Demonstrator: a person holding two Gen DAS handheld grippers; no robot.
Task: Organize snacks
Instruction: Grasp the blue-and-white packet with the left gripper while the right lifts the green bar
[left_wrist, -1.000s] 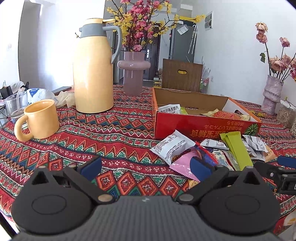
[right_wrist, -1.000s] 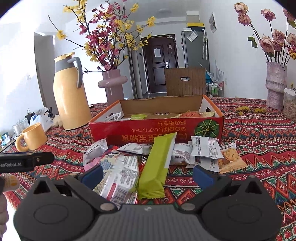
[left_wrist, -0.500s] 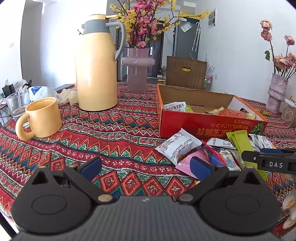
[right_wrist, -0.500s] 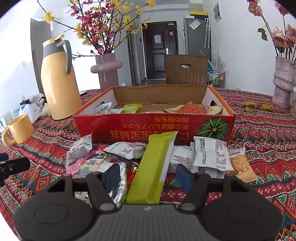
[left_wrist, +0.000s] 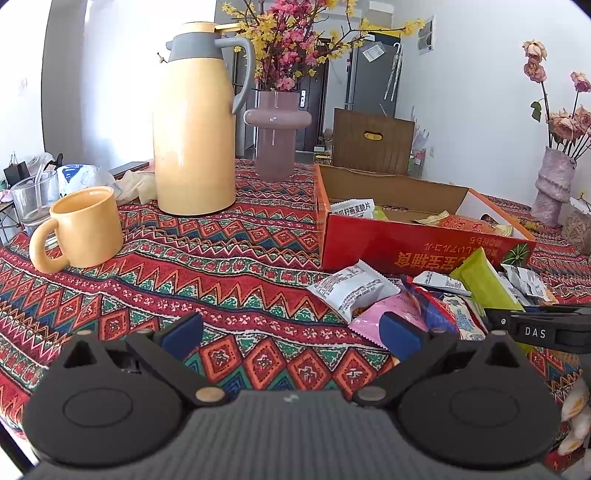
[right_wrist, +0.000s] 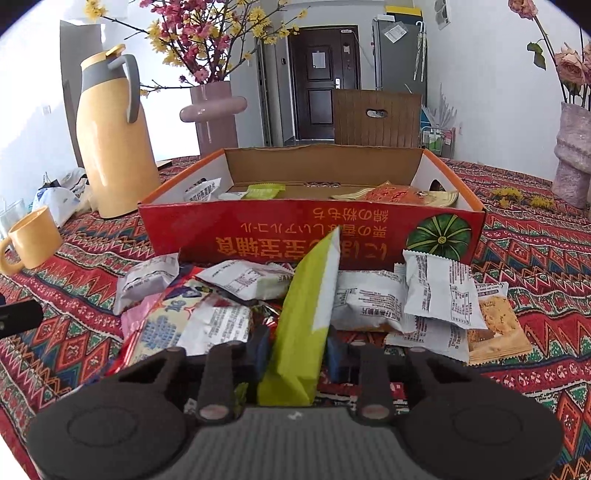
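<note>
A pile of snack packets (right_wrist: 369, 302) lies on the patterned tablecloth in front of an open red cardboard box (right_wrist: 314, 229) that holds a few packets. My right gripper (right_wrist: 297, 352) is shut on a long green snack packet (right_wrist: 310, 314), its far end tilted up toward the box. My left gripper (left_wrist: 291, 330) is open and empty, low over the cloth left of the pile; the box (left_wrist: 417, 247), the green packet (left_wrist: 484, 280) and a pink packet (left_wrist: 384, 314) show to its right.
A tall yellow thermos jug (left_wrist: 194, 125), a yellow mug (left_wrist: 83, 227) and a pink flower vase (left_wrist: 277, 136) stand at the left and back. A glass (left_wrist: 33, 199) sits at the far left edge. Another vase (right_wrist: 572, 155) stands at the far right.
My right gripper moved forward and closed on the green packet, lifting its far end. My left gripper stayed open and shifted slightly.
</note>
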